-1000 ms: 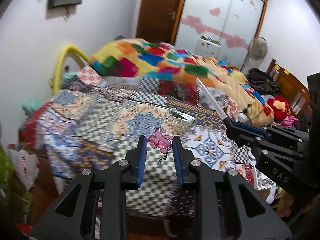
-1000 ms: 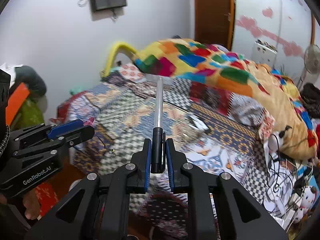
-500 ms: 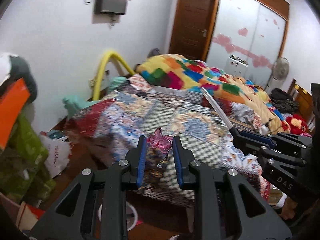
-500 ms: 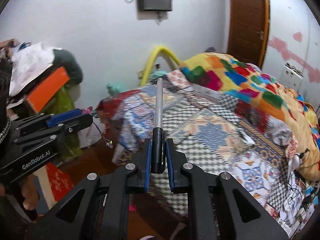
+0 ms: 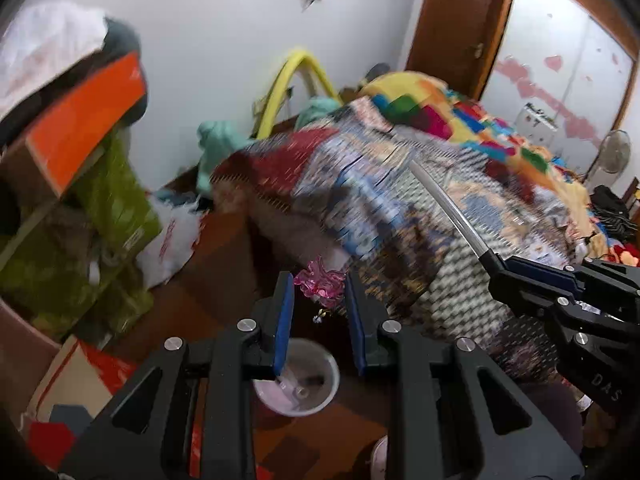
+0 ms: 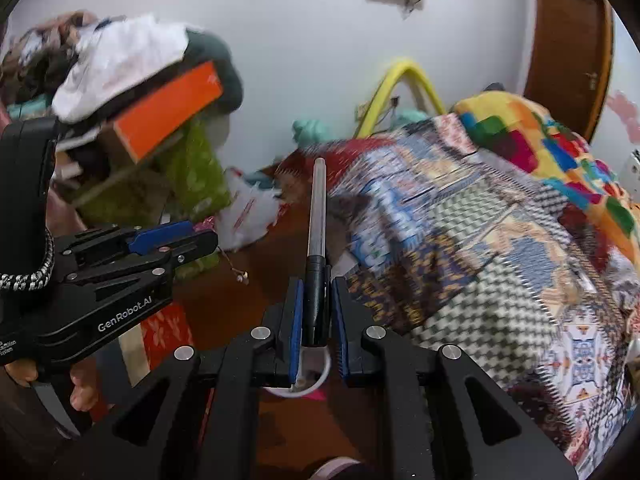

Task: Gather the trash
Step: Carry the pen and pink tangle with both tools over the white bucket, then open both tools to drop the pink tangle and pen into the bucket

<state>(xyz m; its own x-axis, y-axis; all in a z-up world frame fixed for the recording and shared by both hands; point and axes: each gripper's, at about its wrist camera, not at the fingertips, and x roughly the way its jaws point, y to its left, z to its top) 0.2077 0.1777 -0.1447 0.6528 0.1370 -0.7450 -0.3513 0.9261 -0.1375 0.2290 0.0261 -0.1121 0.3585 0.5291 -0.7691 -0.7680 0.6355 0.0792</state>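
Note:
My left gripper is shut on a crumpled pink wrapper with a small charm dangling below it, held above the floor beside the bed. It also shows in the right wrist view. My right gripper is shut on a pen with a grey barrel and black cap, pointing forward. The pen also shows in the left wrist view. A small white round bin stands on the floor below both grippers, partly hidden by the fingers.
A bed with a patchwork blanket fills the right side. A cluttered pile with an orange box and green bags stands at the left. A white plastic bag lies on the brown floor. A yellow hoop leans on the wall.
Both grippers have swung left and down, away from the bed top toward the floor. The white bin has come into view below them. Both still hold their items.

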